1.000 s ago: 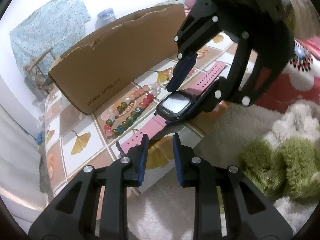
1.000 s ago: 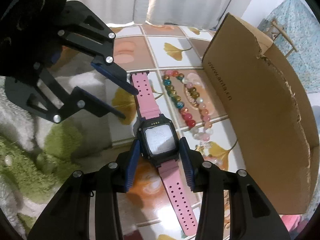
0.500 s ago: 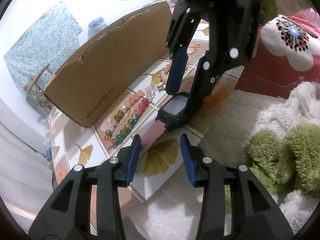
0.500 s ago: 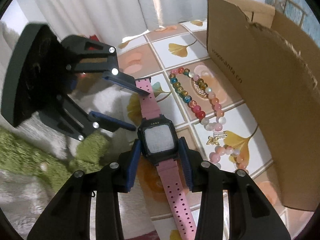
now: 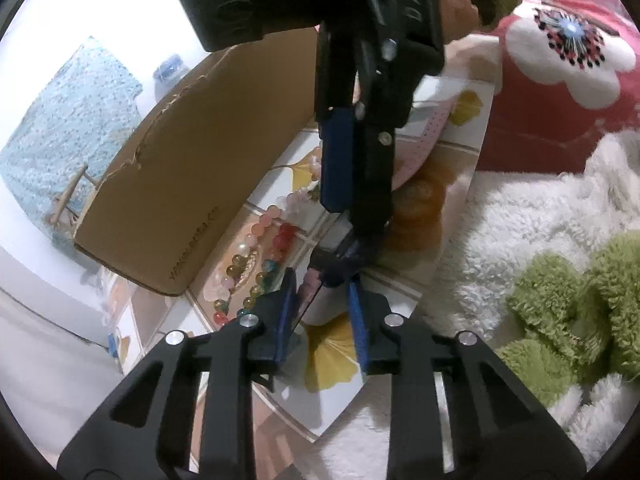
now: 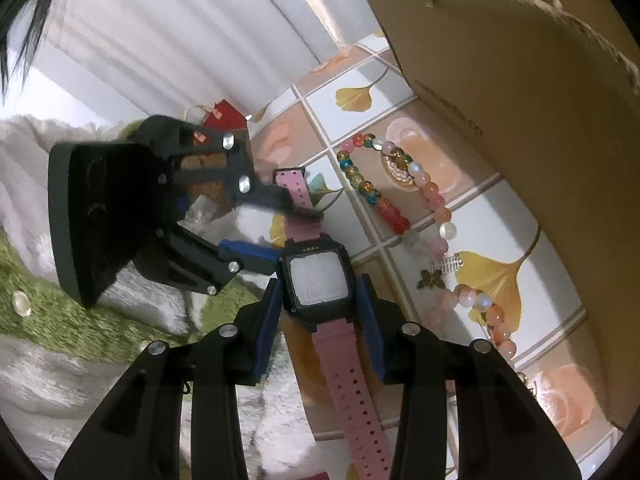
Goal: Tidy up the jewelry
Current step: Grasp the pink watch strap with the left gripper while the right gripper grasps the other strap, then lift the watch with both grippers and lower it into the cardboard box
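Note:
A pink watch [image 6: 318, 280] with a black square case hangs in my right gripper [image 6: 318, 292], whose blue pads are shut on the sides of the case. My left gripper [image 6: 290, 232] reaches in from the left with its jaws closing. The upper watch strap [image 6: 298, 188] runs between its fingers, and no pad visibly presses on it. In the left wrist view my left gripper [image 5: 320, 296] has the strap end [image 5: 307, 285] just past its tips. The right gripper [image 5: 352, 236] comes down from above. Two bead bracelets [image 6: 372, 192] lie on the tiled surface [image 6: 360, 96].
A tall cardboard box [image 6: 520, 120] stands beside the bracelets, also visible as the box [image 5: 200, 184] at left. A small butterfly charm [image 6: 428, 280] lies among the beads. A white-and-green fluffy blanket [image 5: 560, 300] and a red flower cushion [image 5: 560, 80] border the tiles.
The right gripper rolled and carried the watch closer to the left gripper. The left jaws widened, then narrowed again, now with the strap between them.

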A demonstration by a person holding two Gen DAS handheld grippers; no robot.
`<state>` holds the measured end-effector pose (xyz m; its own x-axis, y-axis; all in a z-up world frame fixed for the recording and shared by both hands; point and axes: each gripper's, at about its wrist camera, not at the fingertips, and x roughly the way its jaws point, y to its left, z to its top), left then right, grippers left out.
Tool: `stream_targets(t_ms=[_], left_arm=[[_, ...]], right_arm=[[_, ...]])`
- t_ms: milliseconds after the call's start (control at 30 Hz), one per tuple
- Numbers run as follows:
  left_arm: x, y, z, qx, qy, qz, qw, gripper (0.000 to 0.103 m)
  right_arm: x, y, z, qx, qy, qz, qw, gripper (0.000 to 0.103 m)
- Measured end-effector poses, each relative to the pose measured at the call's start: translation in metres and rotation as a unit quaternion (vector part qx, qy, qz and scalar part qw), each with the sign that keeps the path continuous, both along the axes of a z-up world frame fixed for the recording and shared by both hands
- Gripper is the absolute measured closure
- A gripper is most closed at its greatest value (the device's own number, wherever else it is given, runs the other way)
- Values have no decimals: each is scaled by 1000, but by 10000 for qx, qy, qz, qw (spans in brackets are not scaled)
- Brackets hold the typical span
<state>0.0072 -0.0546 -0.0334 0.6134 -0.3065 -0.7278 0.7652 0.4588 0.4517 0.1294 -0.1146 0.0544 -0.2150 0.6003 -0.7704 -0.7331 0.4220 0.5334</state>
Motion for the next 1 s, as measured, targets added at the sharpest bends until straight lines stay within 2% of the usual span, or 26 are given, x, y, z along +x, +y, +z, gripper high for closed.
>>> stream_targets(t_ms=[167, 300, 400, 533, 567, 633, 667, 767, 1000], left_arm=[[-2, -1, 3, -1, 81, -143, 9999, 86], [2, 1, 13, -256, 443, -110, 9986, 88], [9, 3, 15, -391, 704, -16, 9968, 89], [19, 8, 20, -680, 1152, 94, 9910, 90], [22, 10, 22, -724, 1221, 113, 9898, 90], [23, 11, 21, -709, 1216, 115, 9900, 90], [23, 11, 20, -677, 1190, 101, 9905, 90], [21, 10, 20, -588, 1064, 107, 9925, 90], [9, 10, 22, -529, 828, 79, 9951, 90]], right_arm=[[-4, -5, 1, -33, -6, -74, 10000, 64], [-13, -14, 1, -102, -47, -140, 9998, 61], [-19, -18, 3, -189, -202, -155, 9995, 60], [-29, -21, 10, -357, -664, -176, 9970, 60], [-31, -22, 11, -409, -781, -187, 9959, 62], [-34, -22, 13, -565, -1051, -198, 9927, 80], [-34, -21, 12, -660, -1165, -215, 9908, 86], [-35, -24, 14, -800, -1391, -283, 9866, 97], [-50, -23, 22, -1028, -1838, -411, 9767, 98]])
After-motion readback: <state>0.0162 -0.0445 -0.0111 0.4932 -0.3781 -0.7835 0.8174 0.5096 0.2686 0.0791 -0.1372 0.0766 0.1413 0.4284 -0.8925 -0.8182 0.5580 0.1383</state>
